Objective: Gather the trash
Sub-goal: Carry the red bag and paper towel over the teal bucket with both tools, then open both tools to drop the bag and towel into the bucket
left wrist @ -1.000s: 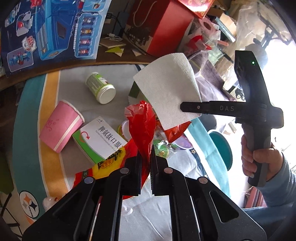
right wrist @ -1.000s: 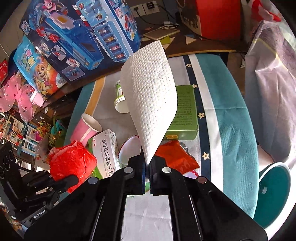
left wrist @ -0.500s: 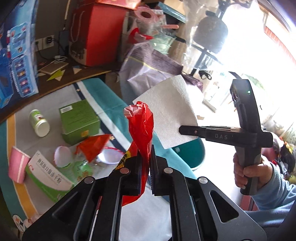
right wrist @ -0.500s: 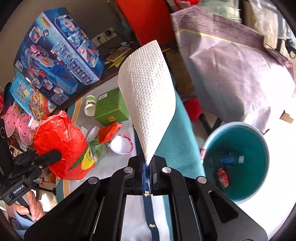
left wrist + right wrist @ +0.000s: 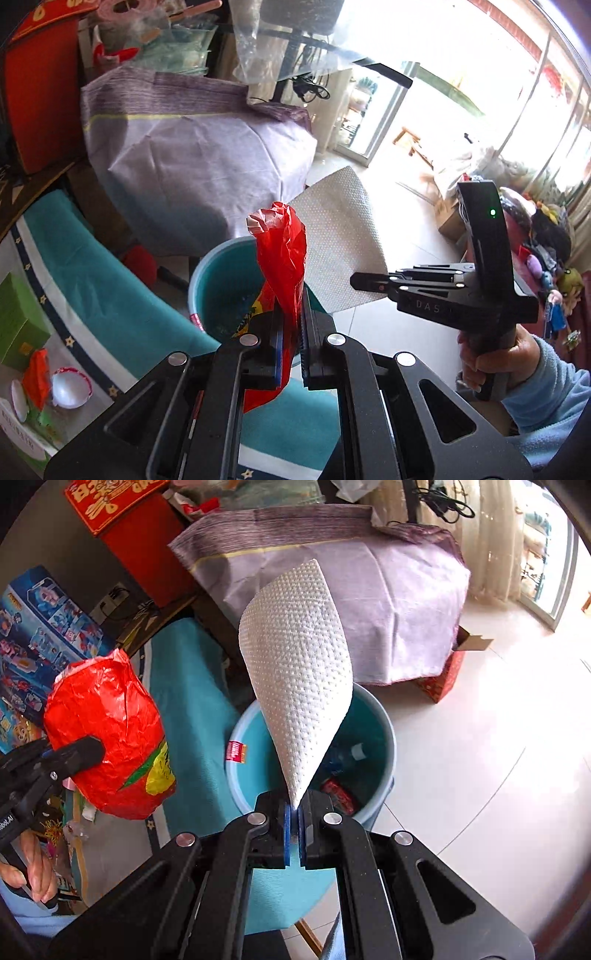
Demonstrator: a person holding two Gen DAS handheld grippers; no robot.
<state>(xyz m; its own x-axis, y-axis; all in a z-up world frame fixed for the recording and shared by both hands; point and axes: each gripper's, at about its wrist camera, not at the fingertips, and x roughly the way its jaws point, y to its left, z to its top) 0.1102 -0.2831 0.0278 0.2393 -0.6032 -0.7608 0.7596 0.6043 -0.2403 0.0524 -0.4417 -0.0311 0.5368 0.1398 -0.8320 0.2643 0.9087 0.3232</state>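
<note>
Hovering above teal bin [image 5: 384,738]: clamped red wrapper [image 5: 282,258], paper towel [image 5: 299,672].

both wrist cams angled down, close, sharing teal bin [image 5: 207,291] [image 5: 376,734]

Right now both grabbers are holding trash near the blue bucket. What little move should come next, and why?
Probably open the right gripper so the paper towel drops. It is pinched by its corner and seems to hang right over the open teal bucket, which already holds trash. The left gripper with the red bag still looks off to the side.
</note>
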